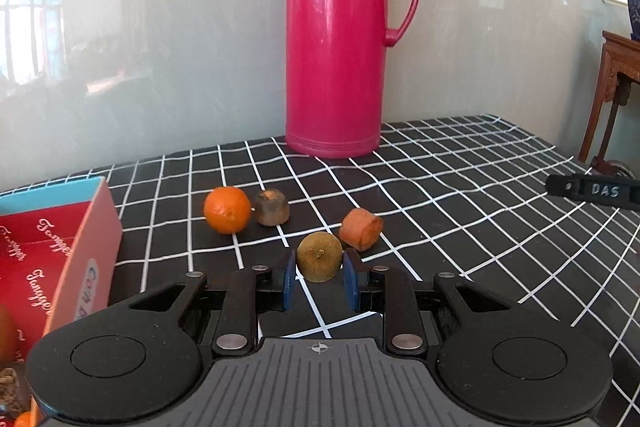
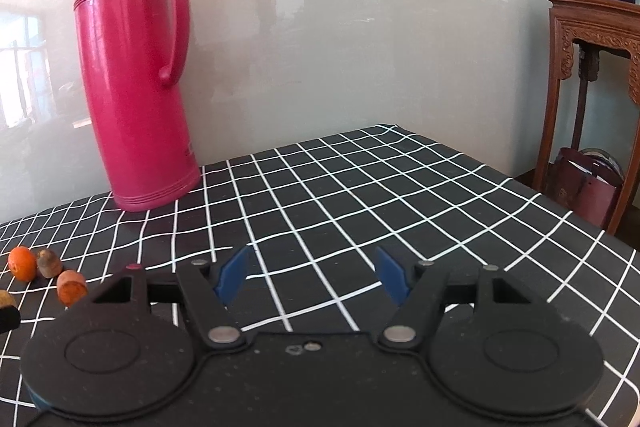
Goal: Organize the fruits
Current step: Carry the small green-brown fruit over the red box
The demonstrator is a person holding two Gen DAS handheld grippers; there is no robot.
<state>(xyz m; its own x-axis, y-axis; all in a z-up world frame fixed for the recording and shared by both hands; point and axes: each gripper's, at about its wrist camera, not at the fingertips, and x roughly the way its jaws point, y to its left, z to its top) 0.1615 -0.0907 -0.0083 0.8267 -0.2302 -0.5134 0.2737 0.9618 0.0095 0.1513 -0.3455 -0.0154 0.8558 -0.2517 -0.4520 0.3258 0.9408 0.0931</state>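
Olive-brown fruit (image 1: 319, 262) between blue pads (image 1: 289, 277); orange mandarin (image 1: 227, 209) beyond, left. Pink flask (image 1: 336, 39). Black cloth (image 1: 460, 187), white grid.

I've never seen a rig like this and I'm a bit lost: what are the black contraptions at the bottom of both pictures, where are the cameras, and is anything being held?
No robot here: a person holds a hand-held gripper in each hand, each carrying a camera looking along its jaws. The left gripper has its jaws shut on a brownish-green fruit. The right gripper is open over bare checked tablecloth. An orange, a brown piece and an orange chunk lie nearby, with a red box beside them and a pink thermos behind.
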